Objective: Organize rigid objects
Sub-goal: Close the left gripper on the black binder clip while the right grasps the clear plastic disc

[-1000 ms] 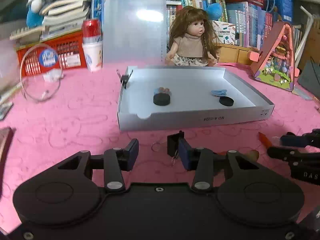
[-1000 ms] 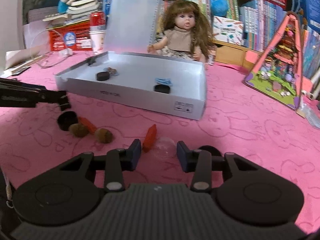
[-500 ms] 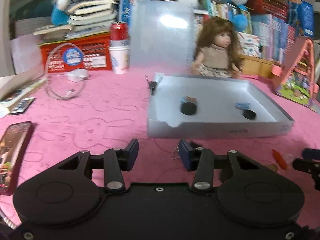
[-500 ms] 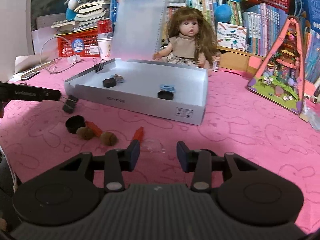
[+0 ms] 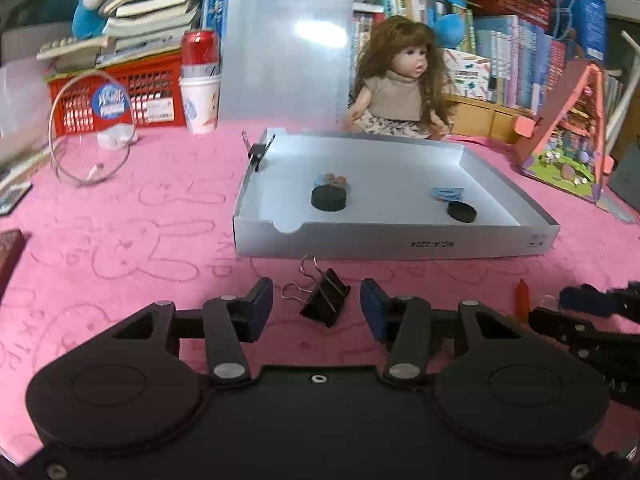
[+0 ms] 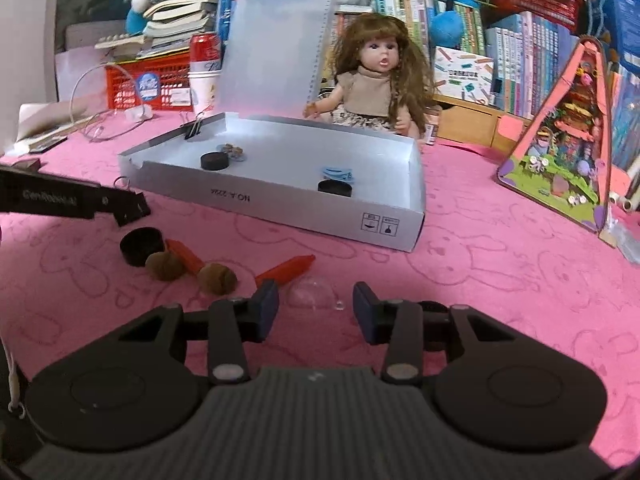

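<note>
From the left wrist, the left gripper [image 5: 316, 308] has just been spreading, with the binder clip [image 5: 325, 301] lying loose between its pads on the pink surface, the white box [image 5: 392, 242] at twelve o'clock; closing off-centre could flick the clip away (those wire handles skid). From the right wrist, the right gripper [image 6: 316, 308], angled down and also widening, straddles a clear dome [image 6: 313, 293] without pinching it.

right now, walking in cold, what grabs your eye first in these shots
The long-haired doll sitting behind the shallow white box on the pink cloth. Then the black binder clip lying between the open left gripper, and the clear dome before the open right gripper.
</note>
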A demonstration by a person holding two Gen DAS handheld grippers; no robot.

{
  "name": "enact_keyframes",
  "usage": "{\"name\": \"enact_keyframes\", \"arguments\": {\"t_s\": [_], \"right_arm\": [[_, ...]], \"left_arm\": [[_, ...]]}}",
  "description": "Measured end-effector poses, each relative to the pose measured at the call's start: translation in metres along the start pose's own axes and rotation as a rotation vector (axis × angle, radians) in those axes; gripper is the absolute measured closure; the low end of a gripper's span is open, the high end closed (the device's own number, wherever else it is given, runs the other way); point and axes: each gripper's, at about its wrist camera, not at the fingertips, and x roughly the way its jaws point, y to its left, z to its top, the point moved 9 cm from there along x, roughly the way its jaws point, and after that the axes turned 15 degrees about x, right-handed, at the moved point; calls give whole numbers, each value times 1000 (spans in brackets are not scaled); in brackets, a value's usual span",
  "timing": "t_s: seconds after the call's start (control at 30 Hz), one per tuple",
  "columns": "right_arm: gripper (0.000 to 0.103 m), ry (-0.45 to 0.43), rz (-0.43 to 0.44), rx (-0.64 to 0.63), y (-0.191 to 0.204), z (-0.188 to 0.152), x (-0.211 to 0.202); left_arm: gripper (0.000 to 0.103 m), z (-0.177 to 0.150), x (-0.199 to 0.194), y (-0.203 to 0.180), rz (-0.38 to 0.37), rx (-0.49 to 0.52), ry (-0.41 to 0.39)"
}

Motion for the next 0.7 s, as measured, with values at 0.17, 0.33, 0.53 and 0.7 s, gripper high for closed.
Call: {"name": "enact_keyframes", "arguments": {"t_s": [0.17,0.33,0.53,0.7], "right_arm": [[53,-21,-10,18,0,-2,-2],[54,-17,-2,27,-2,-2,-1],[53,-17,-2,29,-2,-2,-1],[53,-17,-2,28,-2,-2,-1]], "left_arm": [[81,-3,9,-1,7,6,19],[80,-9,-3,-5,-65,95,39],[59,-15,-12,7,-45,128,61],[53,-20,-15,21,14,142,64]]}}
